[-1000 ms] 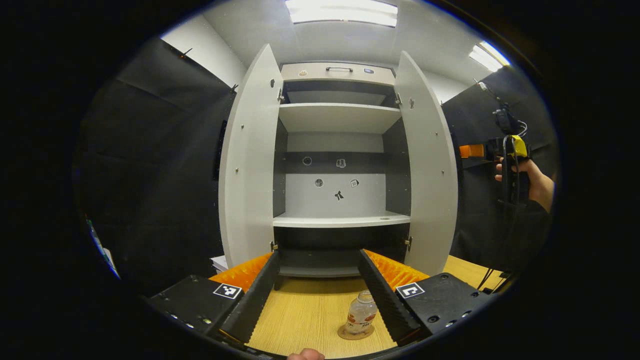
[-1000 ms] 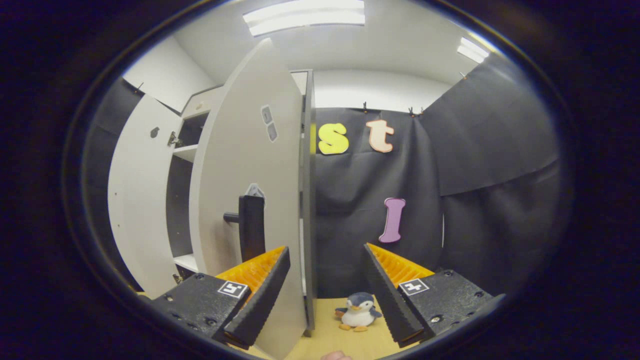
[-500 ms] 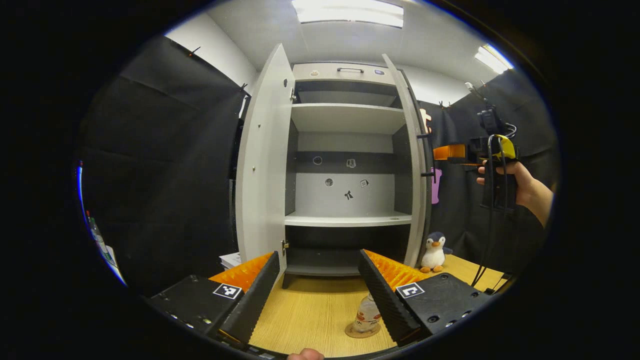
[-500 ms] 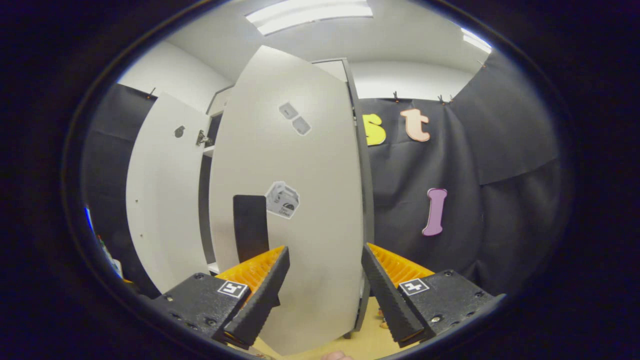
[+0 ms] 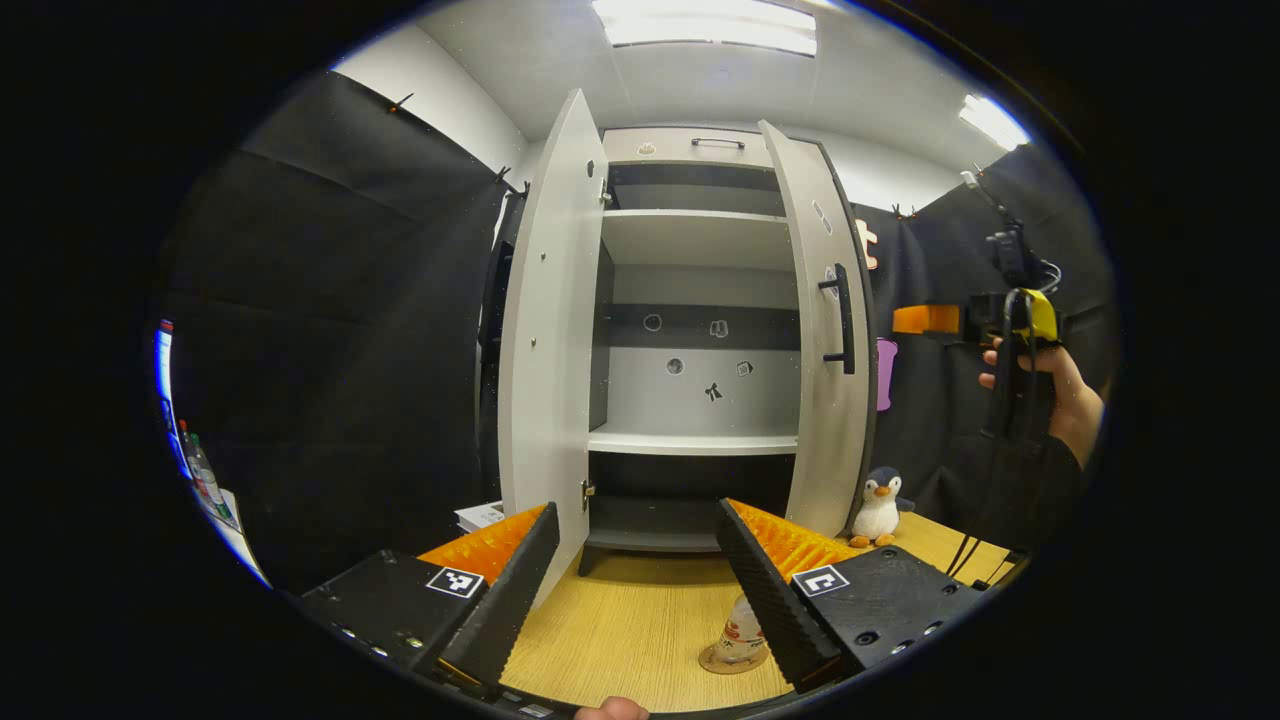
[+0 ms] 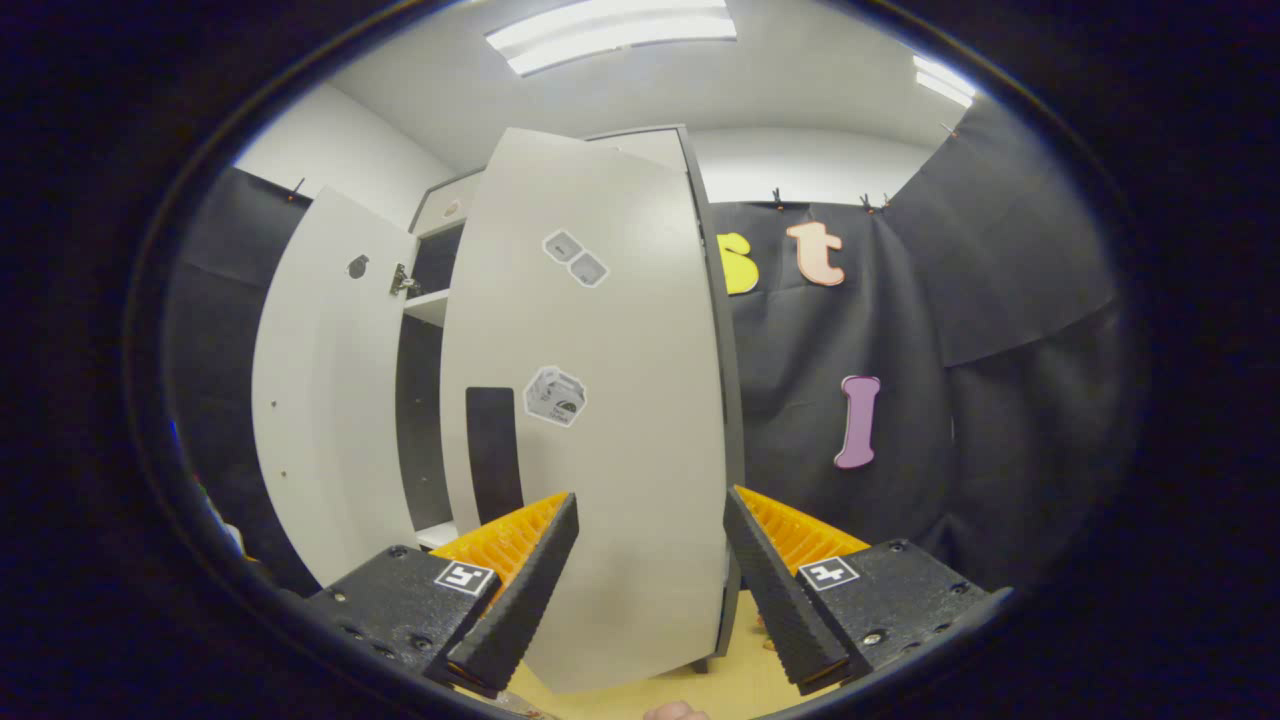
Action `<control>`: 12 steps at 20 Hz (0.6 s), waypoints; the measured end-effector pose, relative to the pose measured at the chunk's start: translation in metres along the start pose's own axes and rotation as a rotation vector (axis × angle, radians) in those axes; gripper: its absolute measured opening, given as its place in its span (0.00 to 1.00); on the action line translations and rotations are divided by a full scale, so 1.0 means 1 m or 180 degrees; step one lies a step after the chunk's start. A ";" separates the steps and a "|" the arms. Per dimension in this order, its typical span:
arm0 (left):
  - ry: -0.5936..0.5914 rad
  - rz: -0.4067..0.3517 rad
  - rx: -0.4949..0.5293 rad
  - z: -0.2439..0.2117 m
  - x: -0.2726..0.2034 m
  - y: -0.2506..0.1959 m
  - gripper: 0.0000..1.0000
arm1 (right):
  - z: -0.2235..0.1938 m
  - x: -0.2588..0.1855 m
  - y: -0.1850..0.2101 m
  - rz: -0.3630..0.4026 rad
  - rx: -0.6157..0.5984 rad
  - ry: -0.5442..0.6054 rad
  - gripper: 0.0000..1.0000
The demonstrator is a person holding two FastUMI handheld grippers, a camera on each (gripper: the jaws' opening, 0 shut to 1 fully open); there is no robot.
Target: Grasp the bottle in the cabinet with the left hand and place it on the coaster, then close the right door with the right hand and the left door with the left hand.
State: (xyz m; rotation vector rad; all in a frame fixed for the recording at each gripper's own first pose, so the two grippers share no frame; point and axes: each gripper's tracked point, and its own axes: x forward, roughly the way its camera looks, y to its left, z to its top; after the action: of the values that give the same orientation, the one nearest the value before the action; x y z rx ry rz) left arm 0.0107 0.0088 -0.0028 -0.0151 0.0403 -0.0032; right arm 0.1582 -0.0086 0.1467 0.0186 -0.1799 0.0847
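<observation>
In the left gripper view, the left hand-held gripper [image 5: 632, 580] sits at the bottom of the frame with its two fingers spread wide and nothing between them. Low in the frame, just right of centre, the small clear plastic bottle with a red label [image 5: 741, 632] stands upright on the round brown coaster [image 5: 730, 660] on the light wooden surface [image 5: 620, 630]; the gripper's right-side finger partly covers it. Behind, at mid-frame, the tall white cabinet [image 5: 700, 300] has bare shelves. Its left door [image 5: 552, 330] stands wide open, edge toward the camera, while its right door with a black bar handle [image 5: 826, 330] is swung partway in. A small plush penguin [image 5: 878, 508] sits on the surface right of the cabinet. At the right edge, a hand [image 5: 1050, 390] holds the right hand-held gripper.

In the right gripper view, the right hand-held gripper [image 6: 650, 590] is also spread and empty, facing the right door's outer face [image 6: 610, 420], which bears grey stickers.
</observation>
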 end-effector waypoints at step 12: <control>0.0012 -0.0076 -0.0143 0.016 -0.004 -0.001 0.96 | -0.103 -0.153 0.004 -0.0284 -0.0224 0.0162 0.96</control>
State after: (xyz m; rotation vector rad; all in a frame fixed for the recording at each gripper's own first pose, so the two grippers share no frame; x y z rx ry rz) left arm 0.0071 0.0078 0.0129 -0.0604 0.0440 -0.0264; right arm 0.0264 -0.0148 0.0182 -0.0457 -0.1310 -0.0101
